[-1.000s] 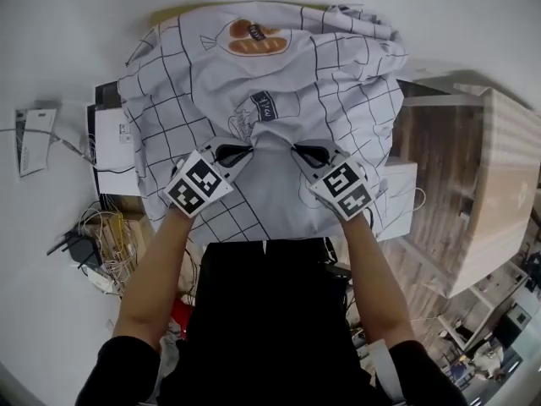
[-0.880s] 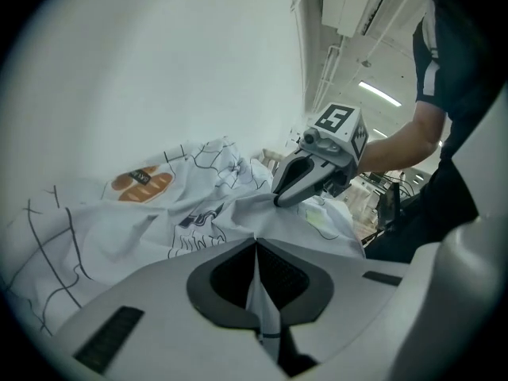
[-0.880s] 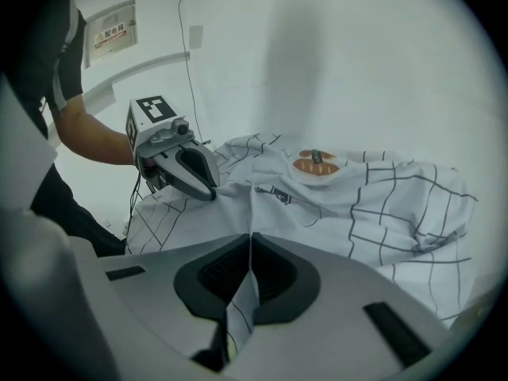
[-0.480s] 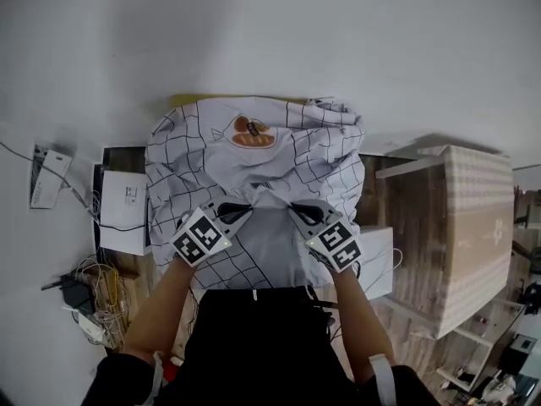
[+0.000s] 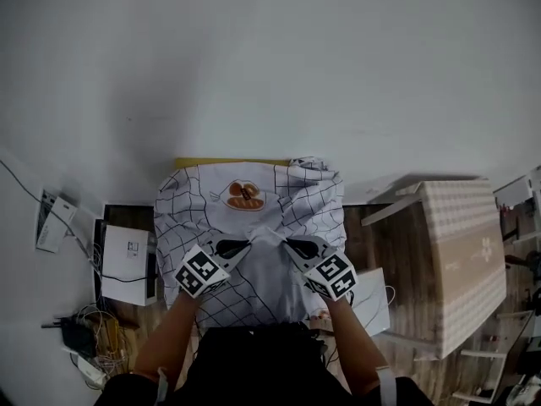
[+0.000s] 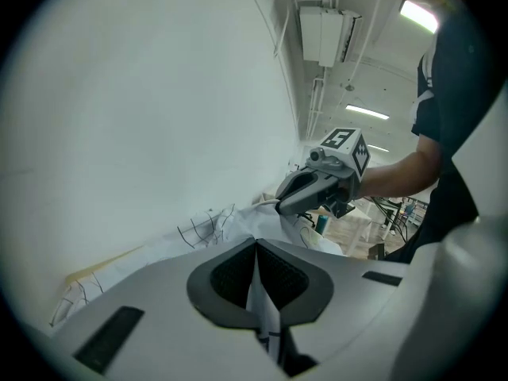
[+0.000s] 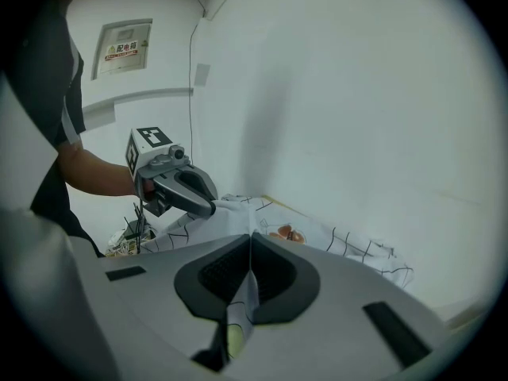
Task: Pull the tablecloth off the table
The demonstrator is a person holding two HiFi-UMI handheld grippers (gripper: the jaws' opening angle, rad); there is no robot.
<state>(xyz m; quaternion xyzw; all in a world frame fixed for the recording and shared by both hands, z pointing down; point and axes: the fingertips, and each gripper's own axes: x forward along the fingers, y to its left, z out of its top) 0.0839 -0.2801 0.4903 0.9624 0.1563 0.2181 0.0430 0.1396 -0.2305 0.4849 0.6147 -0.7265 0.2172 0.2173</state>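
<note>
A white tablecloth (image 5: 254, 214) with a black grid and a bread print lies bunched over a table whose yellow far edge (image 5: 220, 162) shows by the wall. My left gripper (image 5: 248, 244) and right gripper (image 5: 286, 244) are side by side at its near middle, each shut on a pinch of the cloth and lifting it into a peak. In the left gripper view the cloth (image 6: 214, 228) runs between my shut jaws (image 6: 255, 270), and the right gripper (image 6: 282, 205) shows beyond. The right gripper view has cloth (image 7: 333, 240) pinched in the jaws (image 7: 251, 270), with the left gripper (image 7: 210, 207) close by.
A white wall stands right behind the table. A checked-covered bench (image 5: 461, 252) stands to the right, with a white box (image 5: 372, 299) beside it. On the left are a white box (image 5: 127, 265) and tangled cables (image 5: 84, 362) on the wooden floor.
Both grippers have risen together with the pinched cloth, pulling its middle up. In the head view the cloth and table now sit lower and look smaller, with more wall showing.
</note>
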